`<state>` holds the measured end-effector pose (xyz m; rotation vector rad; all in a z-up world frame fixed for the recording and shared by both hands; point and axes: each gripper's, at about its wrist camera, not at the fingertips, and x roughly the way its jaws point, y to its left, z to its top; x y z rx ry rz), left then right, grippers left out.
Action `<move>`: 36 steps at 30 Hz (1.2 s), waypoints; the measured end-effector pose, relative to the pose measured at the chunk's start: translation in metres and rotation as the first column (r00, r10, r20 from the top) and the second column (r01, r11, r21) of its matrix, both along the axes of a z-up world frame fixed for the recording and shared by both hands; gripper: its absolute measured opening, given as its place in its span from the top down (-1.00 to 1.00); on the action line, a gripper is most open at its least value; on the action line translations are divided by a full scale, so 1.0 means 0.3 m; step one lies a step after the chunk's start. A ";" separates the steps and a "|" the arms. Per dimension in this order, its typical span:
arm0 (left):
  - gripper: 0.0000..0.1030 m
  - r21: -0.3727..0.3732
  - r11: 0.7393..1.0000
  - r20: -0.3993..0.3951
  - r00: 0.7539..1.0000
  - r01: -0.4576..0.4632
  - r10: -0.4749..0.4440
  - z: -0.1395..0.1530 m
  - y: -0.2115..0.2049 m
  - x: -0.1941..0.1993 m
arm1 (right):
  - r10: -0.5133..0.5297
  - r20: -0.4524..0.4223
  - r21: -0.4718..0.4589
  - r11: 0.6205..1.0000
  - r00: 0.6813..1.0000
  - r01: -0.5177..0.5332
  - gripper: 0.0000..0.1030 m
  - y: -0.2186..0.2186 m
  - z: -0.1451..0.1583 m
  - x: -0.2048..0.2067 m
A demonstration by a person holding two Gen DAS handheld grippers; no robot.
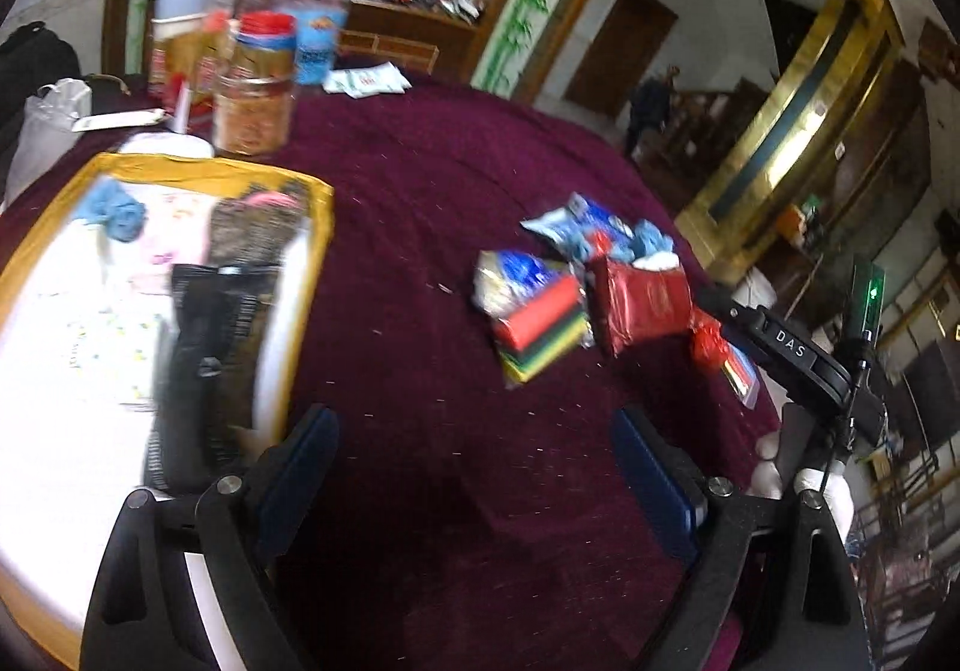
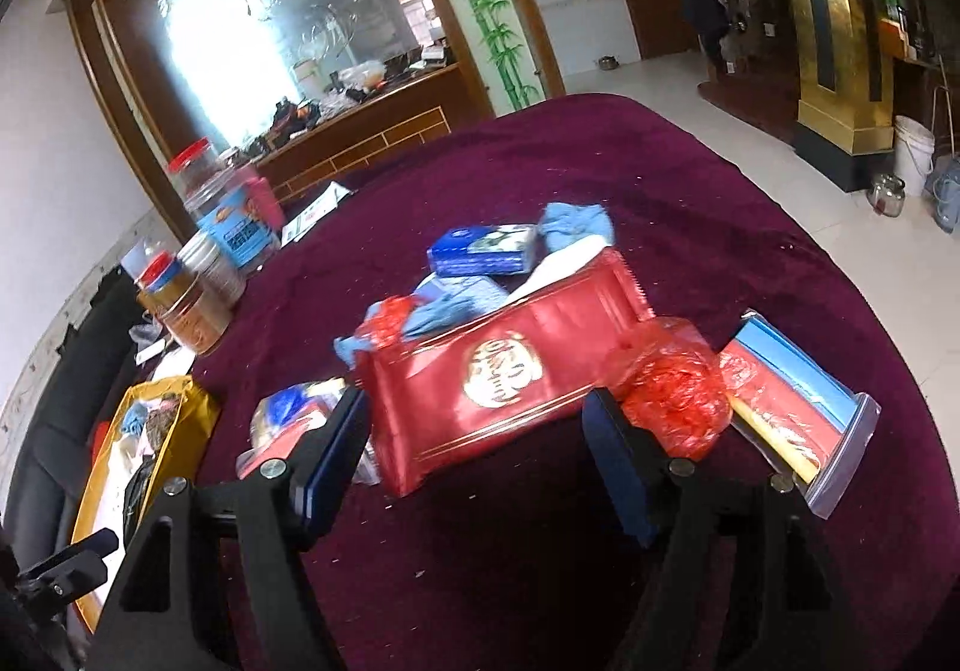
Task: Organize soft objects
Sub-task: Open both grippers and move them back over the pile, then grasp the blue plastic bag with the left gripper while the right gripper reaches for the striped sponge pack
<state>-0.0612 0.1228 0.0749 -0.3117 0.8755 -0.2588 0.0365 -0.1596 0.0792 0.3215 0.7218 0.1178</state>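
**Partly sorted: a few soft things in the tray, a pile still on the cloth**

Roughly speaking, we are somewhere in the middle of the job. We hold two grippers over a round table covered in a dark red cloth [image 1: 420,227]. At the left edge of the table sits a yellow-rimmed tray [image 1: 312,275], and in it we already see a blue cloth [image 1: 117,212], a pink item and some dark fabric, blurred, so we cannot name them more closely.

Well apart from the tray, a pile waits on the cloth: a red packet [image 2: 498,371] with a gold emblem, a stack of coloured sponges [image 1: 540,335], a crumpled red plastic bag [image 2: 672,389], blue packets [image 2: 480,251], and a flat zip pouch [image 2: 798,419] just beside the bag.

Our left gripper [image 1: 474,467] hangs over bare cloth between tray and pile, its jaws spread wide with nothing between them. Our right gripper [image 2: 474,461] faces the pile with the red packet just ahead, its jaws apart and also empty; no pad presses on anything.

We judge most of the sorting is still to do, likely starting with the red packet.
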 end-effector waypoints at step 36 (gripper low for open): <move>-0.82 0.503 0.824 0.030 0.947 0.262 -0.319 -0.058 -0.316 0.470 | 0.035 -0.040 0.095 0.995 0.999 -0.031 -0.43 -0.038 -0.038 -0.004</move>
